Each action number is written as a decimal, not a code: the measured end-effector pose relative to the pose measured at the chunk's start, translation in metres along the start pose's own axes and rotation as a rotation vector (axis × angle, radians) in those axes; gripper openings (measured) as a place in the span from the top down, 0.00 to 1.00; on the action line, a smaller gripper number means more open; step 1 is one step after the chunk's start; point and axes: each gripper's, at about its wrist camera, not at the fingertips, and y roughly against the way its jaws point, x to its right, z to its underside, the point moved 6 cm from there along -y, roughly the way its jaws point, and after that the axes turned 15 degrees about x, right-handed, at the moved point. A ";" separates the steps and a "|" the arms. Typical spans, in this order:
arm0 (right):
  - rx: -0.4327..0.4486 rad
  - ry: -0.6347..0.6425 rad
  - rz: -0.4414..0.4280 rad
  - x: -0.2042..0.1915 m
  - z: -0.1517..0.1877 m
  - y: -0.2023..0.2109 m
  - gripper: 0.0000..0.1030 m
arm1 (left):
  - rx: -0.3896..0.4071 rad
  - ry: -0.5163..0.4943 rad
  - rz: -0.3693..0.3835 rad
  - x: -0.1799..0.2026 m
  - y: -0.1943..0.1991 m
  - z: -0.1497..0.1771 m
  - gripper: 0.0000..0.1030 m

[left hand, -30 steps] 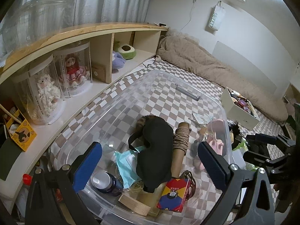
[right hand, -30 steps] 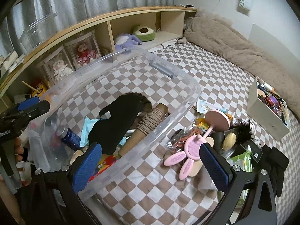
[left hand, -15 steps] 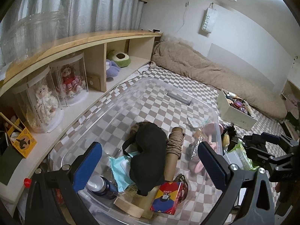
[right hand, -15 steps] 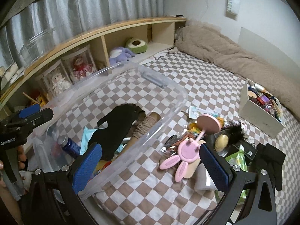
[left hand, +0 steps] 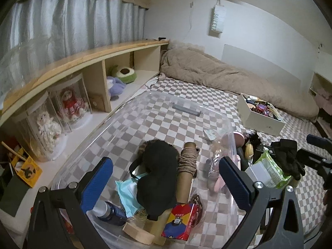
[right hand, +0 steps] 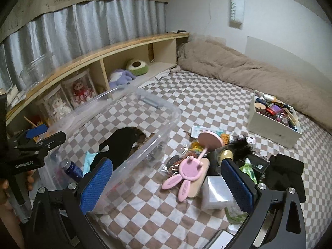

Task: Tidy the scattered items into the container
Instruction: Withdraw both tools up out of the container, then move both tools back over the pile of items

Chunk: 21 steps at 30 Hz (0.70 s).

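The bin [right hand: 164,122] sits on the checked bed [right hand: 207,108], already holding a mask [left hand: 157,178], a twine roll [left hand: 186,166] and a bottle [left hand: 112,212]. Beside its right wall lies the loose pile, the pink mirror [right hand: 191,168] nearest. You're between picks: your left gripper [left hand: 166,180] and right gripper [right hand: 167,183] both hang with jaws wide, empty. Next, I judge, lower the right over the mirror and close.

boxed dolls [left hand: 62,112] beside plush toys [left hand: 121,77]
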 end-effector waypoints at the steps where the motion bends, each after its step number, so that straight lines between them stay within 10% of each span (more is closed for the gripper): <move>1: 0.010 0.003 0.005 0.003 0.000 0.004 0.00 | 0.004 0.000 0.002 0.004 0.002 -0.001 0.00; 21: 0.117 0.047 0.142 0.048 0.022 0.087 0.00 | 0.119 0.039 0.141 0.070 0.060 -0.001 0.00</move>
